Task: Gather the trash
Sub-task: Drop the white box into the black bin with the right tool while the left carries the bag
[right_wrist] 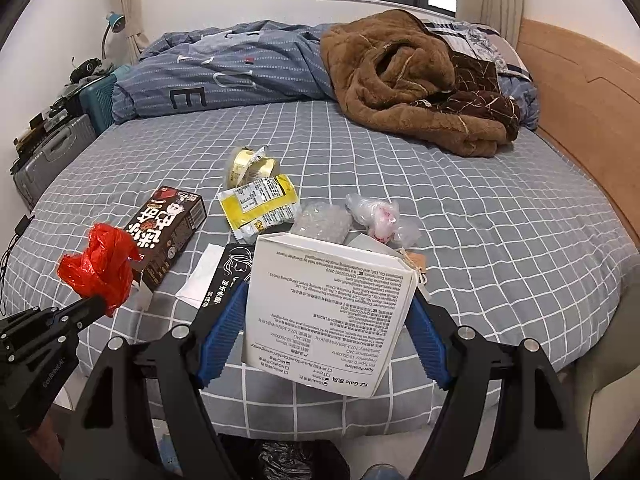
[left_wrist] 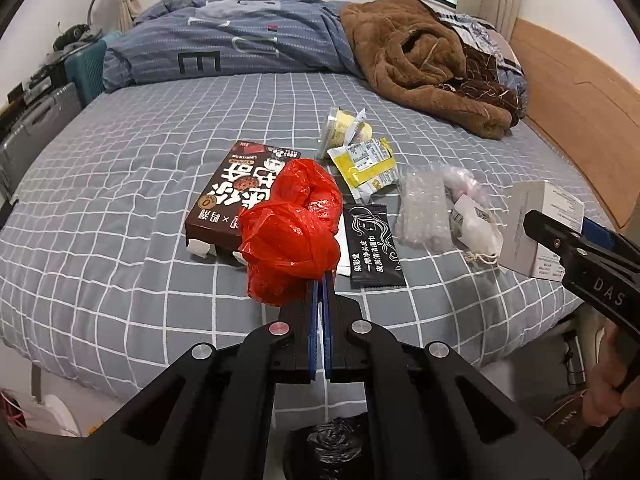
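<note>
I have my left gripper (left_wrist: 322,276) pinching a crumpled red plastic bag (left_wrist: 290,232) and my right gripper (right_wrist: 326,320) clamping a white printed carton (right_wrist: 328,312), while wrappers at twelve o'clock await collection on the grey checked bed (left_wrist: 120,184).

The red bag (left_wrist: 290,232) was thin, crinkled plastic with a gloss. The white box (right_wrist: 328,312) looked like matt printed card. The brown box (left_wrist: 236,200) was smooth, slightly shiny cardboard. The yellow wrapper (left_wrist: 366,168) and black sachet (left_wrist: 372,246) were slick film. The bed sheet (left_wrist: 120,200) was soft matt cloth; the brown blanket (left_wrist: 416,64) was fuzzy fleece; the headboard (left_wrist: 580,120) was smooth wood.
</note>
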A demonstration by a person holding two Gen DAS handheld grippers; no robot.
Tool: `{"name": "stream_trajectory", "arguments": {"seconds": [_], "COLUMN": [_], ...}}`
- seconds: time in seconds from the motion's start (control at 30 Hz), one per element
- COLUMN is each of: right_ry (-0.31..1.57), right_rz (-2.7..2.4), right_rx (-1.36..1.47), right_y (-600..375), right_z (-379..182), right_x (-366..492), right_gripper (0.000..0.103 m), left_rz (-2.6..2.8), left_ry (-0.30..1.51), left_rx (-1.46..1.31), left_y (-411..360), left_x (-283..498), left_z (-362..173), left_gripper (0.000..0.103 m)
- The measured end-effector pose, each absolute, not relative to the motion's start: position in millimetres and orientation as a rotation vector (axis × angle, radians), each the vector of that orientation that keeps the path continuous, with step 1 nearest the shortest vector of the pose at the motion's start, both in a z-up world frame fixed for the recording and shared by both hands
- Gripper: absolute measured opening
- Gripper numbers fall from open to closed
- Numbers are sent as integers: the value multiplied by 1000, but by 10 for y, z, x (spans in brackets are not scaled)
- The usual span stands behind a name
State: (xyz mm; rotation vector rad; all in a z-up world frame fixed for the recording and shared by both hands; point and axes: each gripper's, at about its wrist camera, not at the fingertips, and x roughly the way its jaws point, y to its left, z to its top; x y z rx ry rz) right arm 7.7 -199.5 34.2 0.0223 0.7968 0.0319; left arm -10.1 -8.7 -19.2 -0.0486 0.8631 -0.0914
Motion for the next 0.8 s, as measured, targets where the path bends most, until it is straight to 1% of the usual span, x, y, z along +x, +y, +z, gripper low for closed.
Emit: {"name": "stream_trajectory", "arguments": {"seconds": [0.47, 0.8], "right_ry": [788, 801], "right_rz": [23, 30], "right_rx": [25, 21], "right_y": [-1967, -1922], "right_z": [429, 381], "right_x": [-210, -458], "right_gripper": [73, 73], "left_rz": [-117, -126], "left_ry": [855, 856], "left_rx": [-41, -41], "left_y": [-117, -110], "left_x": [-412, -638], "left_z": [-105, -67], "left_gripper": [1, 1]}}
